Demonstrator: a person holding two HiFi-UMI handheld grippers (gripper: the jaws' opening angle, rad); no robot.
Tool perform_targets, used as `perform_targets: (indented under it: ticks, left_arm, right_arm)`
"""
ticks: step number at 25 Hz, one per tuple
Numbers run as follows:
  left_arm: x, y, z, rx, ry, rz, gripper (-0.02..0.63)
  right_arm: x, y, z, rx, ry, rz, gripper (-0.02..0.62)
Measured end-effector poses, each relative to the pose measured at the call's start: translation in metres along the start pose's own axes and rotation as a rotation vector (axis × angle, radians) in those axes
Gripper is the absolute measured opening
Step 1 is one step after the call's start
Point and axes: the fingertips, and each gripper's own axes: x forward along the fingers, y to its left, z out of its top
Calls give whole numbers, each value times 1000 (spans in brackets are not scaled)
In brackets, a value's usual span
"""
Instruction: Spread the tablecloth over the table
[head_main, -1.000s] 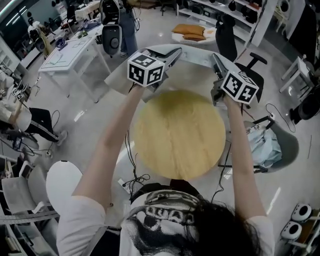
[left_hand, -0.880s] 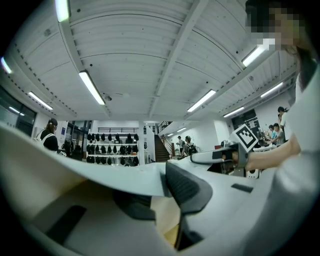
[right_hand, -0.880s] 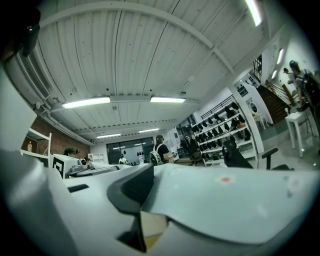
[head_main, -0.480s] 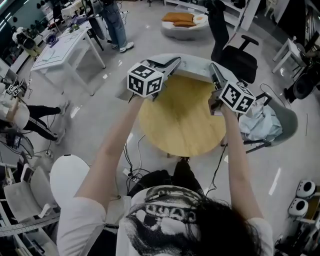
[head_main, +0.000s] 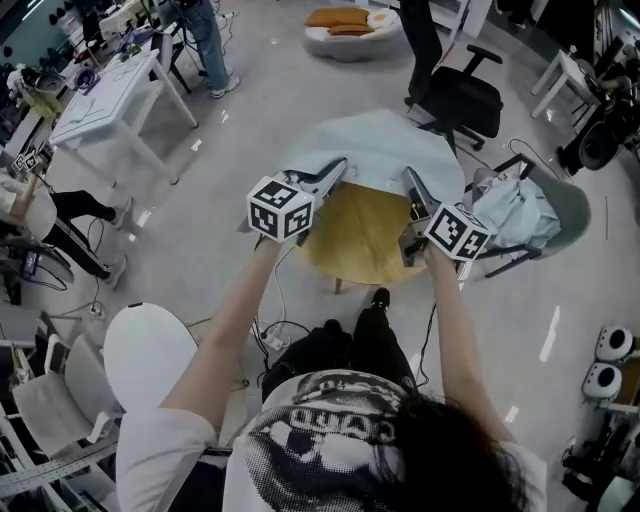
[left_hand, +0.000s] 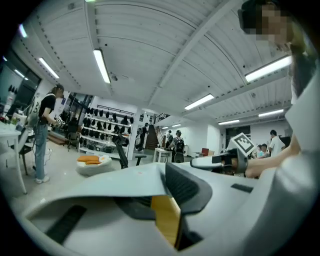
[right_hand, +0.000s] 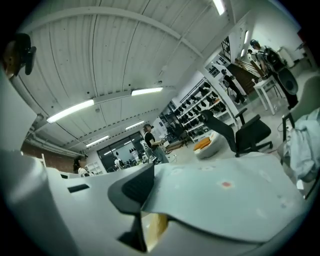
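Fig.: L gripper (head_main: 337, 171) & R gripper (head_main: 409, 182), my jaws each clamped on the near hem of the pale tablecloth (head_main: 375, 148), which covers the far half of the round wooden table (head_main: 355, 245); near half bare. Best done by drawing both corners toward me level, equal pace, cloth taut, past the table's near rim.

**Round table, half covered**

Round wooden table (head_main: 362, 245) stands on a pale glossy floor (head_main: 250, 120). Pale grey-blue tablecloth (head_main: 385, 150) lies over the far half and droops past the far rim. Near half bare wood, yellow grain showing. Cloth's near edge is lifted off the top, bare wood visible beneath it in both gripper views.
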Motion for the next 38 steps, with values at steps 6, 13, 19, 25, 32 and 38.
perform_targets:
  ticks: [6,13,19,25,32,38]
  left_arm:
    - [-35,-12,-54,-143,24,32,61]
    - [-56,-23,-114,-338,54,79,63]
    - [-75,-34,-164,-487,102,135,71]
    - [-83,-45,-206,-561,182,183,78]
    - [-100,-60,-254,-606,295,242,77]
    - [-110,-69,-292,-674,362,319,57]
  right_arm:
    - [-23,3,-57,66,60,1,72]
    - [-39,-9,-110,138,150,8,71]
    - [-55,-20,-156,203,234,0,69]
    - [-71,-36,-198,311,292,-27,67]
    - [-90,-49,-250,355,379,-87,61]
    - [-106,-57,-279,402,412,-109,32]
